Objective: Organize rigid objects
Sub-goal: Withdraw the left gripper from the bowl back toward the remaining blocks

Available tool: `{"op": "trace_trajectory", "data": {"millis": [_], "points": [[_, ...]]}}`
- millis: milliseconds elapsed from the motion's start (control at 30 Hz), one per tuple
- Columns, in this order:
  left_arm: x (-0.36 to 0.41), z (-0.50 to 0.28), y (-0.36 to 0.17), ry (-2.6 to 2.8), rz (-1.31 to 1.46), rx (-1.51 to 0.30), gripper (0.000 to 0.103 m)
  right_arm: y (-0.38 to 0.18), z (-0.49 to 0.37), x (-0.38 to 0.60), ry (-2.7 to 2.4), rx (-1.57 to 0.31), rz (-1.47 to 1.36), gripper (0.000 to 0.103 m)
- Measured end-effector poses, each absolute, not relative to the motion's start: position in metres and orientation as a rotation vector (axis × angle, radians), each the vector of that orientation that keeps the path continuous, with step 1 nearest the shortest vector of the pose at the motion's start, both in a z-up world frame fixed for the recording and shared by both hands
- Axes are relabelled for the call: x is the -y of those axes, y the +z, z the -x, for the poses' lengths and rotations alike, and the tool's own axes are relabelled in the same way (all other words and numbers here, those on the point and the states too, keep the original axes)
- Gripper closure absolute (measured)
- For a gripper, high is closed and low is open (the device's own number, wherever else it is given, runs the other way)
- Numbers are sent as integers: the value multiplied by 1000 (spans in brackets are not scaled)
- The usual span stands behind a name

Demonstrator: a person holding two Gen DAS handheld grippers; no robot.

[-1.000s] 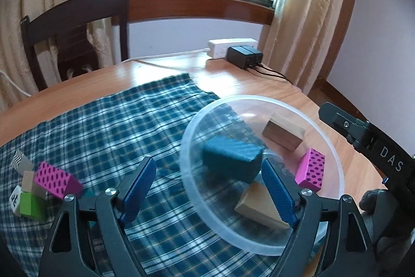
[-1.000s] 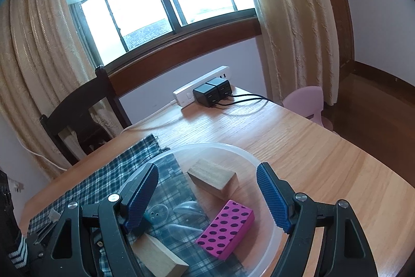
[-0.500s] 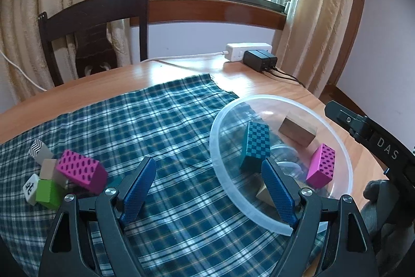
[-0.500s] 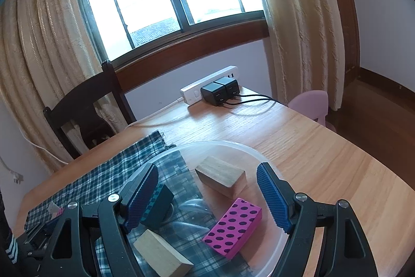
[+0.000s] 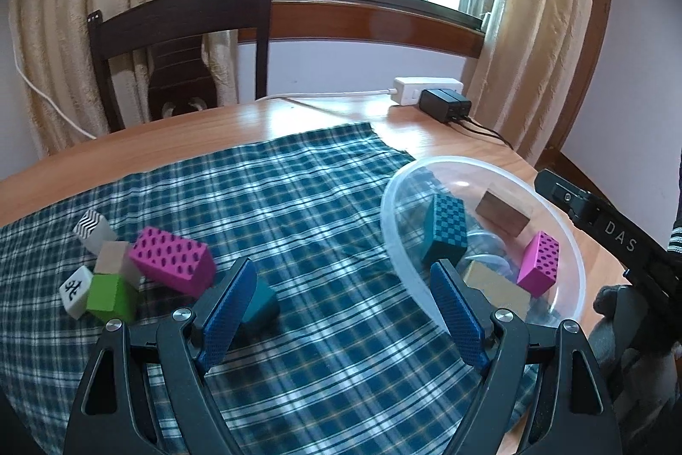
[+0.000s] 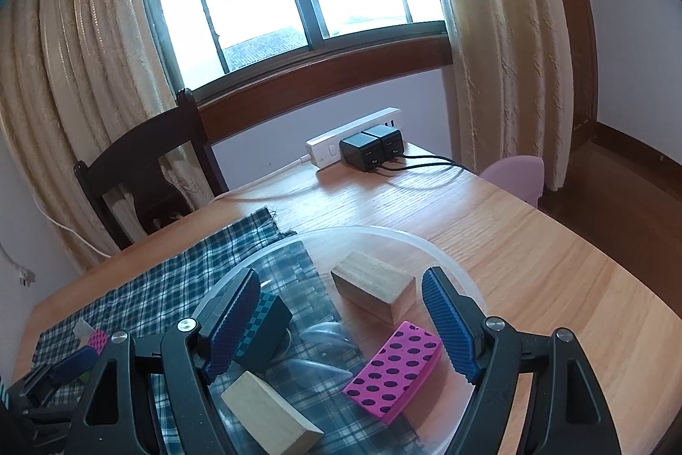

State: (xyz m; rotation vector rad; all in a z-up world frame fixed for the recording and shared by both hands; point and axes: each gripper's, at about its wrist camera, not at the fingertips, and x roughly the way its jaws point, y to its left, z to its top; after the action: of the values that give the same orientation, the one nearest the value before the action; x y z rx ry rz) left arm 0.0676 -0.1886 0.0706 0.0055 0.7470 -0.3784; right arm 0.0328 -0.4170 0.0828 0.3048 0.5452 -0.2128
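Clear bowl (image 5: 567,241) at the right edge of the plaid cloth (image 5: 298,207) on the tabletop (image 6: 533,250): it now holds four blocks. The teal checkered block (image 5: 445,229), a second ago under your left gripper (image 5: 341,310), stands inside, released. That gripper has swung left toward the loose cluster, jaws apart, empty. Pink dotted block (image 5: 172,261) lies nearest (likely next). Your right gripper (image 6: 341,323) hovers over the bowl, open, holding nothing.
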Motion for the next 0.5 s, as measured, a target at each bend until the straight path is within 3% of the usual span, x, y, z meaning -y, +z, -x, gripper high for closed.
{"op": "trace_trajectory", "data": {"millis": [500], "points": [[137,-65,70,-283,59,-734,19,82,-32,409,-238,-531,-271,21]]}}
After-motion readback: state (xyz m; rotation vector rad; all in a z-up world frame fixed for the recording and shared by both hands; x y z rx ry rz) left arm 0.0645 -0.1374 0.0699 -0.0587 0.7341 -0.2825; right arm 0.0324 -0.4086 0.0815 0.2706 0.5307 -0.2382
